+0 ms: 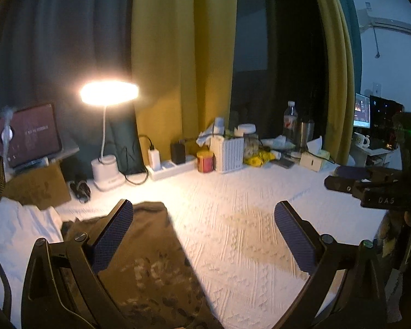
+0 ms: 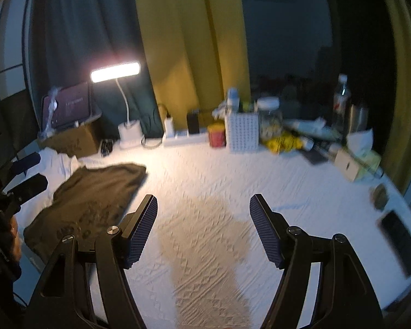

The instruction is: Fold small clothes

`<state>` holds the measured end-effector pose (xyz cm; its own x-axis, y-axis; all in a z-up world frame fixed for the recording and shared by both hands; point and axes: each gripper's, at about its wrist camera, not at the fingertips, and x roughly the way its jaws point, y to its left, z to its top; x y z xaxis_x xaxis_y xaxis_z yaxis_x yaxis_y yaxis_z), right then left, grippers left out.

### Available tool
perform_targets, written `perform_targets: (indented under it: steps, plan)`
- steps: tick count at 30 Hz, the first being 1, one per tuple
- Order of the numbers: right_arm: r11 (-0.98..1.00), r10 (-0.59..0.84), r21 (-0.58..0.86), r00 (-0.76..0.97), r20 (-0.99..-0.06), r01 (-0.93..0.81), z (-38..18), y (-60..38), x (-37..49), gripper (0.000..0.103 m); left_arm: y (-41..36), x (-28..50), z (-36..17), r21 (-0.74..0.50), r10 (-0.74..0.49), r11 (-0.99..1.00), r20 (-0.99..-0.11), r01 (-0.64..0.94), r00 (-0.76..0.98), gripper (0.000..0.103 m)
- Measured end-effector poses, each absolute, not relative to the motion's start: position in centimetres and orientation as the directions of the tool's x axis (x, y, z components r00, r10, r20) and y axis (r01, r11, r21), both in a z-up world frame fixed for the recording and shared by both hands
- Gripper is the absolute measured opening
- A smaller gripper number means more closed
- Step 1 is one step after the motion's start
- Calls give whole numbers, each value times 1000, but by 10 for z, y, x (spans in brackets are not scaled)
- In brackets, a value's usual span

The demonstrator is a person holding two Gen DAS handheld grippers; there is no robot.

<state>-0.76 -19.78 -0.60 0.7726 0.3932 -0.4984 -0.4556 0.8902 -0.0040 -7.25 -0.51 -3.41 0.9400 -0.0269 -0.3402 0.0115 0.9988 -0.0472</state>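
White bedspread (image 2: 205, 181), folded dark shirt (image 2: 96, 192)

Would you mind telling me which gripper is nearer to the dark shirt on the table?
Left. The left gripper hangs open right above the dark shirt, one finger over the cloth. The right gripper is open over bare tablecloth beside it.

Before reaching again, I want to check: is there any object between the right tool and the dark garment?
Nothing visible. Only bare white cloth lies between the open right tool and the dark garment at its left.
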Motion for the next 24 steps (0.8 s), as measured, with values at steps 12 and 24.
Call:
perform_targets:
  steps: [12,24]
  plan:
    - [913,328,-131,885,-330,-387,54,-193,-49,73,-10,-109,13,-11,29,999,-237,-33,971,101]
    - [921,347,-122,922,-172,-369,93,-194,-89,73,-16,-151,37,47,115,992,-42,-113,993,101]
